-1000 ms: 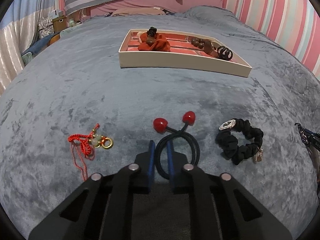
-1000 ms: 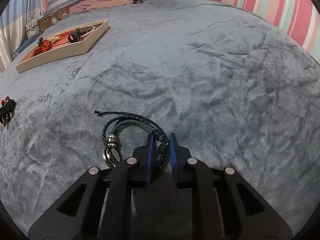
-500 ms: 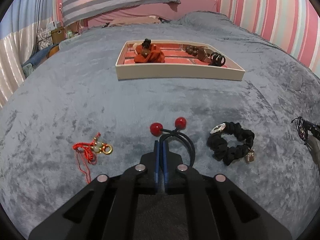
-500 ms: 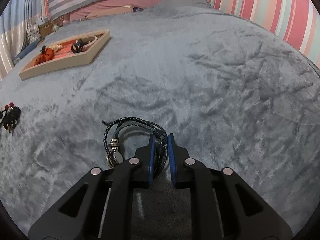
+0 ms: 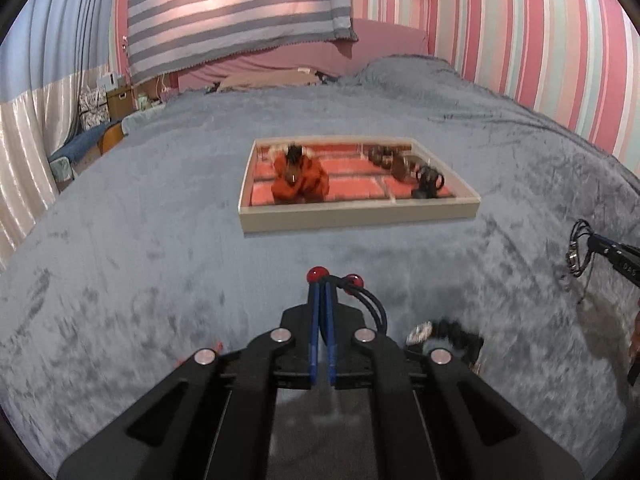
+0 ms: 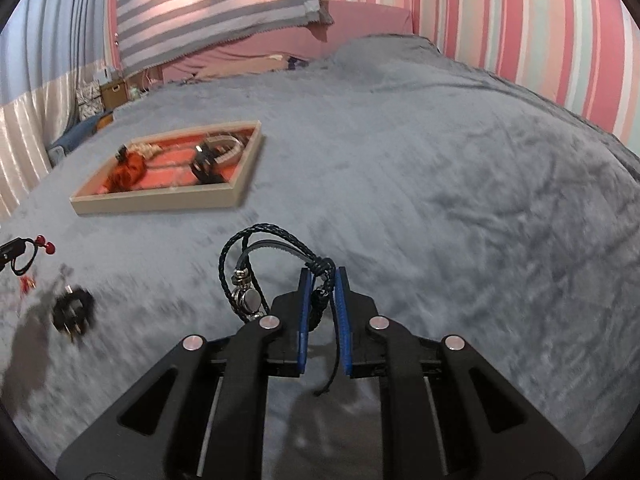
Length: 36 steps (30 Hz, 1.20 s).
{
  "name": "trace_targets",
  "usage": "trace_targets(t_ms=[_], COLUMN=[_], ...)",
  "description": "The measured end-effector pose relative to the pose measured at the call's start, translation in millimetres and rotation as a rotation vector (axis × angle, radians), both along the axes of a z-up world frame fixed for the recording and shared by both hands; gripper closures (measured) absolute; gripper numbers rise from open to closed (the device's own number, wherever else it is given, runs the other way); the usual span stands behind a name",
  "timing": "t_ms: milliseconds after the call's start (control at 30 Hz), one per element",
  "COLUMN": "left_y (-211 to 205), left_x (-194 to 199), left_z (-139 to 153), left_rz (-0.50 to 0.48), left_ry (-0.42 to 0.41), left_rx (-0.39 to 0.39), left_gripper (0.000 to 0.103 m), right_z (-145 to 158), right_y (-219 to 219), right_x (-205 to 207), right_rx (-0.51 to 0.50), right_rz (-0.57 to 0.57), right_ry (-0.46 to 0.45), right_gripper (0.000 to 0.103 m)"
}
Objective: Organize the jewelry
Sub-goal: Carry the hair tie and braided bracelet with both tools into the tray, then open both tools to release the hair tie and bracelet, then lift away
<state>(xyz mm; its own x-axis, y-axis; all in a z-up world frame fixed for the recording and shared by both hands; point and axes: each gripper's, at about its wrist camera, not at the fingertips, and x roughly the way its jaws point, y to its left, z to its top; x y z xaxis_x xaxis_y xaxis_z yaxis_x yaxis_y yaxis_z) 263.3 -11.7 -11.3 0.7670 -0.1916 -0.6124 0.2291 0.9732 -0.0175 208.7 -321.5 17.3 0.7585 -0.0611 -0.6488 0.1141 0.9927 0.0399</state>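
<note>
My left gripper (image 5: pixel 322 286) is shut on a black hair tie with two red beads (image 5: pixel 370 304) and holds it lifted above the grey bedspread. My right gripper (image 6: pixel 322 276) is shut on a black braided cord bracelet (image 6: pixel 256 256) with a metal clasp, also lifted. The beige jewelry tray (image 5: pixel 360 214) with an orange lining lies ahead on the bed; it shows in the right wrist view (image 6: pixel 160 200) at the left. It holds an orange scrunchie (image 5: pixel 300 178), brown beads (image 5: pixel 394 162) and a dark hair clip (image 5: pixel 430 182).
A black scrunchie (image 5: pixel 452 336) with a silver charm lies on the bedspread below my left gripper; it shows in the right wrist view (image 6: pixel 74 312). A red cord charm (image 6: pixel 27 284) lies near it. Pillows and a striped blanket lie at the bed's head. Striped walls stand behind.
Both grippers closed on their items and rose off the bedspread, carrying the hair tie and the bracelet up. The tray now looks nearer and more central in both views.
</note>
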Motion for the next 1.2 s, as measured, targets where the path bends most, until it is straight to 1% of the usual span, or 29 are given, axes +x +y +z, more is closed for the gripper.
trace_targets(t_ms=[200,333,467,567,733,833,967,1033,1200], left_y=[1.4,4.7,8.3,10.3,11.2,7.6,2.4,-1.1,-4.2], left_x=[21.2,44.4,70.9,90.5,129.9,154.3,180.8,192.4,207.8], left_z=[32.3,49.7,61.3,62.9,56.6,47.8,28.1,14.4,-16.6], left_rz=[0.006,0.014,0.014,0.013,0.024,0.033,0.038,0.042,0.059], left_ry=[-0.060,-0.084,-0.094,-0.084,-0.055,-0.032,0.003,0.026,0.088], left_rx=[-0.015,-0.030,-0.052,-0.069,-0.082,-0.079,-0.058,-0.036,-0.024], left_gripper=[0.100,0.100,0.100,0.100,0.100,0.100,0.100,0.100,0.100], right_z=[21.2,33.8,45.1,48.2,45.1,35.8,22.5,14.8,-10.4], right_y=[34.2,55.1,77.8,92.7,114.4,127.1,138.0,141.7,145.9], right_x=[34.8,61.4,92.4,115.6,154.9,178.5,205.4,215.6,231.1], right_rx=[0.018,0.037,0.051,0.060,0.085,0.092,0.077,0.067,0.062], right_rz=[0.024,0.045,0.067,0.077,0.080,0.080,0.076,0.075,0.064], right_ry=[-0.043,-0.065,-0.083,-0.085,-0.070,-0.055,-0.030,-0.013,0.037], right_gripper=[0.090,0.090,0.090,0.090,0.090,0.090,0.090,0.090,0.090])
